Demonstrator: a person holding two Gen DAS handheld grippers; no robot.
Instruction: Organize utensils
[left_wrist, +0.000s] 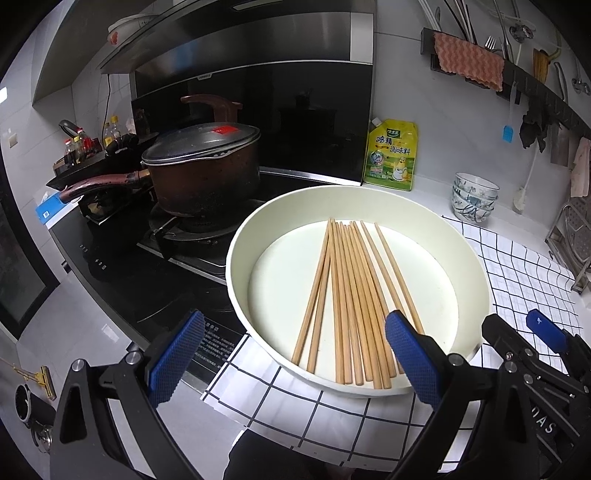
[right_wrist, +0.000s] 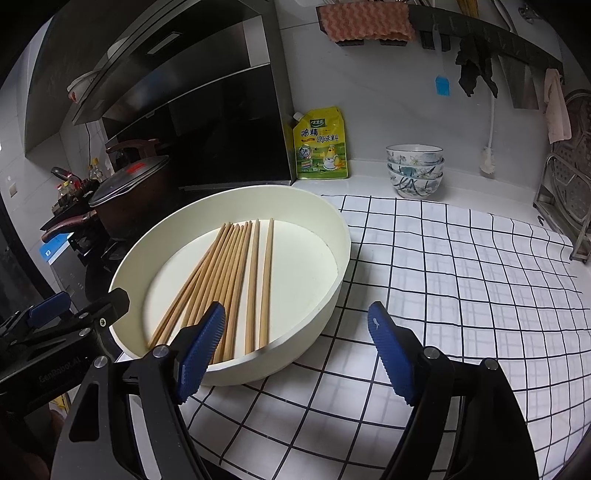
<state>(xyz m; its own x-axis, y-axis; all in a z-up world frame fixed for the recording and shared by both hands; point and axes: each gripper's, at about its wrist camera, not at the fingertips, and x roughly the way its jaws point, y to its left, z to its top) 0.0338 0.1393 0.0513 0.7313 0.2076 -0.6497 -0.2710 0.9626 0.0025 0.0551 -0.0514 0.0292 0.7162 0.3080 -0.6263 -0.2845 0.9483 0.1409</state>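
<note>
Our left gripper (left_wrist: 295, 354) holds its blue fingers (left_wrist: 177, 363) spread wide with nothing between them, poised above the near rim of a round white basin (left_wrist: 476, 258). A dozen or so wooden chopsticks (left_wrist: 351, 295) lie fanned across the basin's flat bottom. The basin sits on a white checked cloth (left_wrist: 524, 266) beside a black stove, where a dark lidded pot (left_wrist: 203, 173) stands. The right gripper's tip shows at the right edge.

From the right wrist, our right gripper (right_wrist: 297, 343) also stands wide and empty, its left finger (right_wrist: 201, 354) over the basin's (right_wrist: 332, 218) near edge, its right over the cloth (right_wrist: 461, 277). The chopsticks (right_wrist: 236, 277) lie inside the basin. Stacked bowls (right_wrist: 414, 170) and a yellow pouch (right_wrist: 321, 144) stand by the wall.
</note>
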